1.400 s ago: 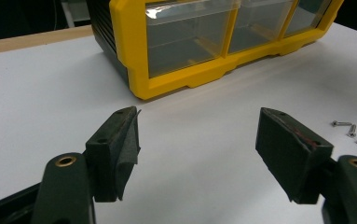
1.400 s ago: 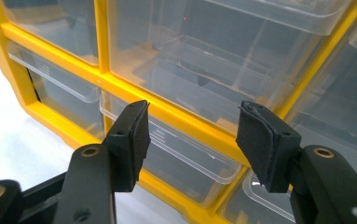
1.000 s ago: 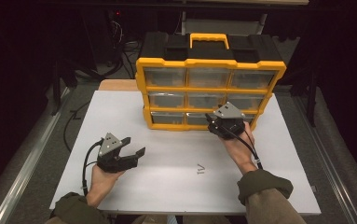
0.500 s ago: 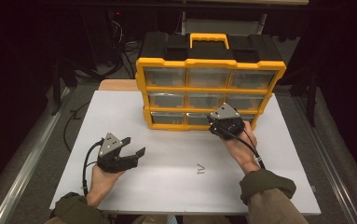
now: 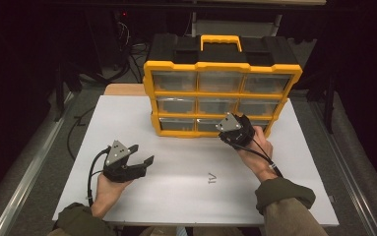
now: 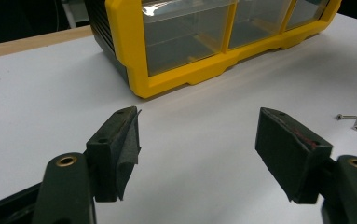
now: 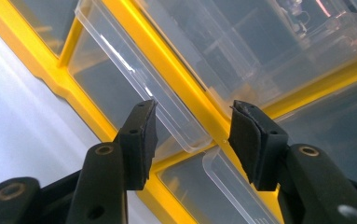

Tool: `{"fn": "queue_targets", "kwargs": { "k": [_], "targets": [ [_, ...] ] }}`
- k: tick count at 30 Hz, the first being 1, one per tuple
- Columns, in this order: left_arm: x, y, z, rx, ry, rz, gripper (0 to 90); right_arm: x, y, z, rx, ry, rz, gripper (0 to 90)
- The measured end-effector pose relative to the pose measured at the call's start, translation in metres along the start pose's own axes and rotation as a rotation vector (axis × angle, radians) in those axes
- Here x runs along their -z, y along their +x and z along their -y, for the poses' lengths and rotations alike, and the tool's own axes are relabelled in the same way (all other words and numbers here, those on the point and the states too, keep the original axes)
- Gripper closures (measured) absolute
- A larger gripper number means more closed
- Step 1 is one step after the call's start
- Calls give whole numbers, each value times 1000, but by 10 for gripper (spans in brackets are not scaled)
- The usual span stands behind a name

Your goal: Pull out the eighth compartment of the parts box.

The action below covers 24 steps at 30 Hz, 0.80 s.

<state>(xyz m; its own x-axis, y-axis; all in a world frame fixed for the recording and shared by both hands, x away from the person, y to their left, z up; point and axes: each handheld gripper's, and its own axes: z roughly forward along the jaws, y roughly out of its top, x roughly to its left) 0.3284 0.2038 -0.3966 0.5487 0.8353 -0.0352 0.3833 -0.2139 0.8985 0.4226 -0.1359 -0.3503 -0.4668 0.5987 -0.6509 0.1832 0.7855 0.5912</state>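
The right hand-held gripper (image 7: pixel 192 135) has just been closing; its jaws straddle a clear drawer's handle lip (image 7: pixel 167 112) in the bottom row of the yellow organizer (image 5: pixel 220 66) at the far surface (image 5: pixel 186 191), pads not yet pressing. A slanted grip may slip off. The left hand-held gripper (image 6: pixel 199 154) rests open, near left.

Dim, dark surroundings frame a brightly lit white surface (image 5: pixel 186 172), while glare streaks the clear drawers (image 7: pixel 134 79) and the close views blur softly.
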Motion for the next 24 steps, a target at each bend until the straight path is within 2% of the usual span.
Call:
{"fn": "queue_targets", "kwargs": {
  "k": [4, 5, 6, 8, 9, 11, 17, 24],
  "targets": [
    [0, 0, 0, 4, -2, 3, 314, 0, 2, 0, 29, 16, 18, 556],
    [0, 0, 0, 4, 0, 3, 314, -1, 3, 1, 71, 32, 33, 565],
    [0, 0, 0, 4, 0, 3, 314, -1, 3, 1, 71, 32, 33, 565],
    [0, 0, 0, 2, 1, 2, 314, -1, 6, 0, 106, 34, 46, 571],
    [0, 0, 0, 3, 2, 3, 314, -1, 7, 0, 103, 41, 50, 573],
    [0, 0, 0, 3, 3, 3, 314, -3, 8, 0, 137, 39, 54, 580],
    [0, 0, 0, 6, 3, 4, 314, -4, 10, 0, 133, 43, 47, 584],
    [-1, 0, 0, 6, 5, 5, 314, -6, 15, 0, 173, 51, 63, 597]
  ]
}}
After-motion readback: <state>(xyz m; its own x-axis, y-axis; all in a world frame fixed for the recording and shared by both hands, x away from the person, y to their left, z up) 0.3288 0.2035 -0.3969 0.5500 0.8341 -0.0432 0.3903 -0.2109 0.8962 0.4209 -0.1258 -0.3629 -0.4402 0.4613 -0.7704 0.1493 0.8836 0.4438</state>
